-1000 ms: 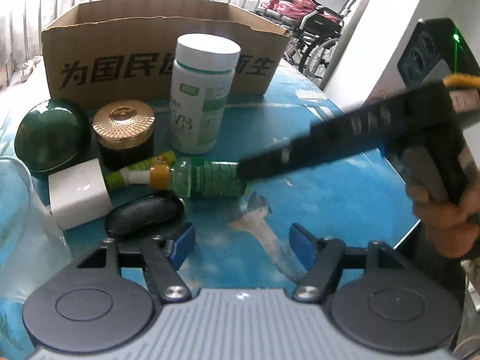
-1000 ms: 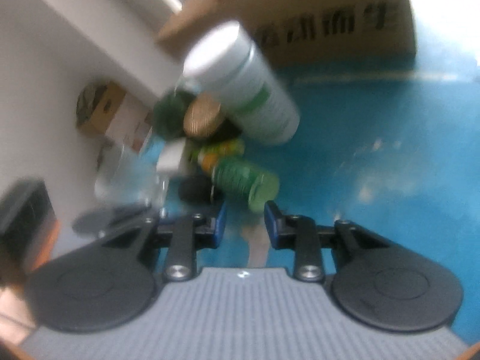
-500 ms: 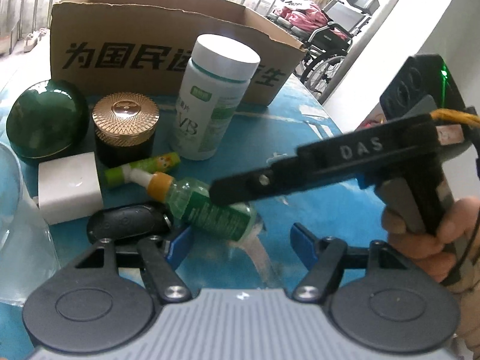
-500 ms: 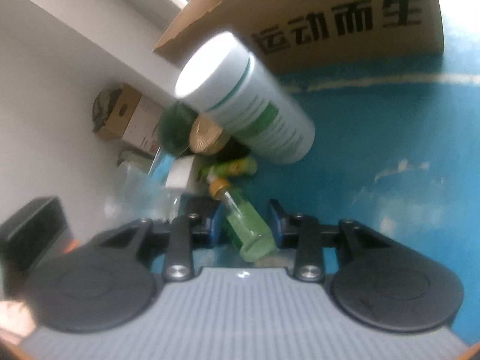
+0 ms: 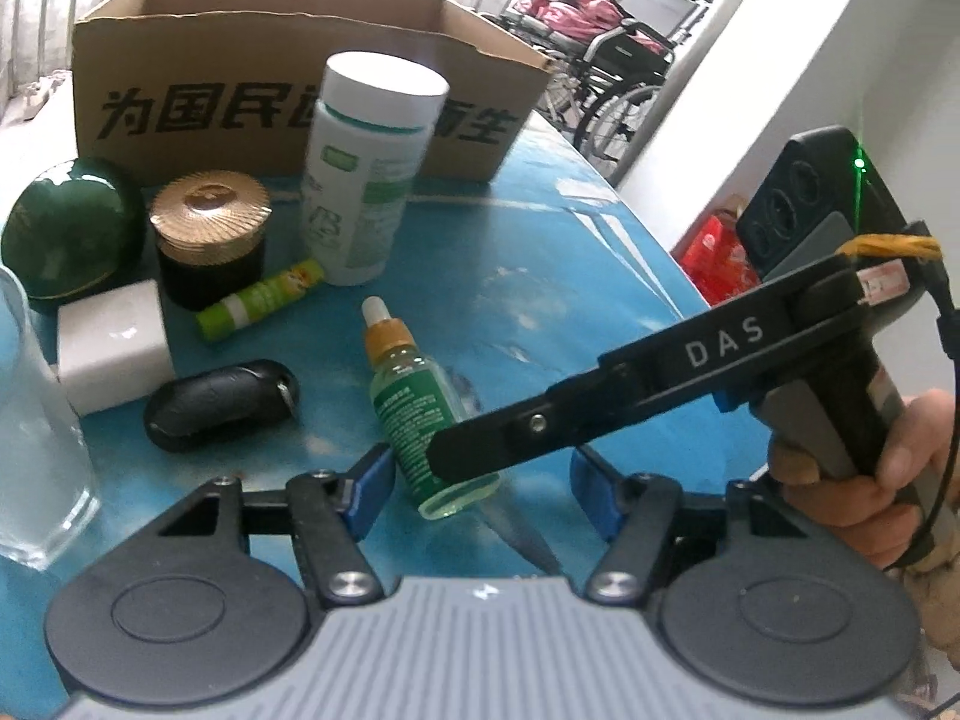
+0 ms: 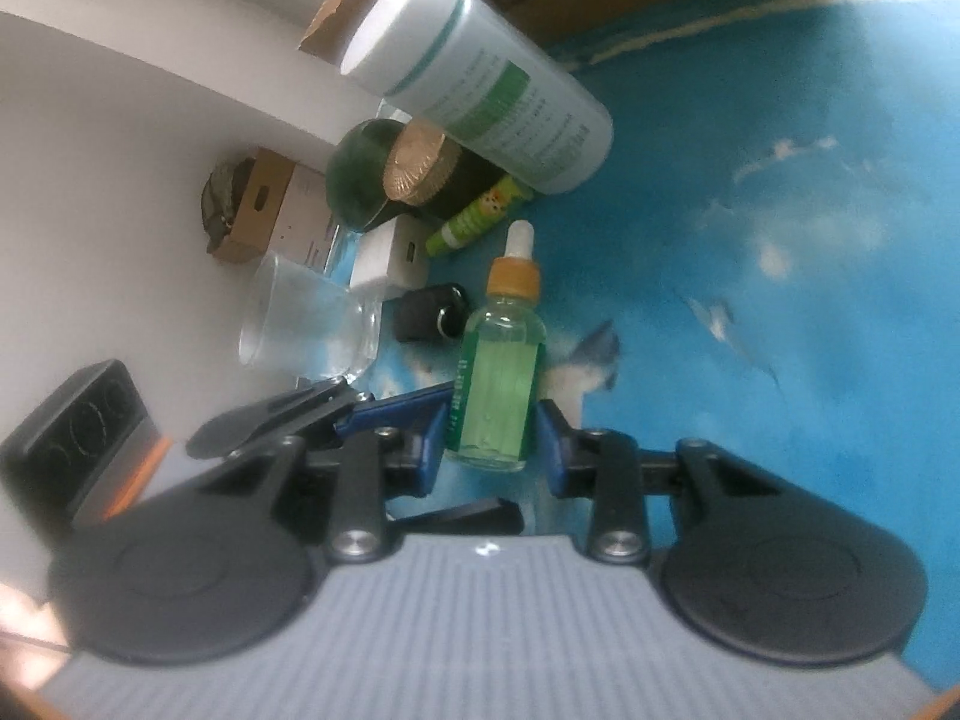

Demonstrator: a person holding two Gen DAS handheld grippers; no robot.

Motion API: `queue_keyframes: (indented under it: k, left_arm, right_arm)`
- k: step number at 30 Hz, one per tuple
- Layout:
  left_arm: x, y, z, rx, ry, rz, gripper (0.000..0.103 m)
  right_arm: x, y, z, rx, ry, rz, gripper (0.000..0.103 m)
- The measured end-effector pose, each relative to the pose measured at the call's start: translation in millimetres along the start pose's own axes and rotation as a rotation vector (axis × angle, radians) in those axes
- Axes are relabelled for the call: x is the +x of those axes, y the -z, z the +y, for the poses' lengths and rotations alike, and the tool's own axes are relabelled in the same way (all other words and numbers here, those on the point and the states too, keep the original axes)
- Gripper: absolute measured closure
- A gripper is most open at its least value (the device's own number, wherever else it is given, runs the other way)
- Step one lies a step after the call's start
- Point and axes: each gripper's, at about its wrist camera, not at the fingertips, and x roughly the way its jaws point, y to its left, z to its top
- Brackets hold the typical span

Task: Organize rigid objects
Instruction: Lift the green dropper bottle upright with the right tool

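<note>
My right gripper (image 6: 491, 438) is shut on a small green dropper bottle (image 6: 499, 384) with an orange collar and holds it by its lower half. In the left wrist view the bottle (image 5: 414, 396) hangs just in front of my left gripper (image 5: 480, 483), which is open and empty. The right gripper's black arm (image 5: 660, 384) crosses from the right. A white pill bottle (image 5: 369, 165), a gold-lidded dark jar (image 5: 207, 240), a green dome (image 5: 69, 234), a white block (image 5: 111, 345), a black key fob (image 5: 222, 405) and a green tube (image 5: 261, 300) sit on the blue table (image 5: 570, 300).
An open cardboard box (image 5: 288, 90) stands at the back of the table. A clear glass (image 5: 36, 420) stands at the left edge. A white wall and a wheelchair (image 5: 624, 60) lie beyond the table's right edge.
The right gripper has closed on the dropper bottle, lifted it off the table out of the cluster, and swung it toward my left gripper, turning it upright along the fingers.
</note>
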Motion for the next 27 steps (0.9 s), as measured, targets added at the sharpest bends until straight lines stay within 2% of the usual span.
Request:
queue_keyframes:
  k: [7, 12, 15, 22, 27]
  left_arm:
    - [5, 5, -10, 0.034, 0.061, 0.025, 0.040]
    - [5, 0, -5, 0.032, 0.029, 0.044, 0.040]
    - [11, -6, -2, 0.030, -0.007, 0.067, 0.041]
    - [20, -17, -6, 0.053, -0.040, 0.092, 0.049]
    - [24, -22, -6, 0.045, -0.035, 0.107, 0.055]
  right_arm:
    - [-15, 23, -10, 0.060, 0.008, -0.034, 0.071]
    - [-30, 22, -11, 0.071, 0.014, -0.081, 0.070]
    - [-38, 12, -9, 0.054, 0.069, -0.116, 0.069]
    - [-17, -3, 2, 0.021, 0.152, -0.058, 0.065]
    - [-10, -3, 6, 0.013, 0.160, -0.053, 0.065]
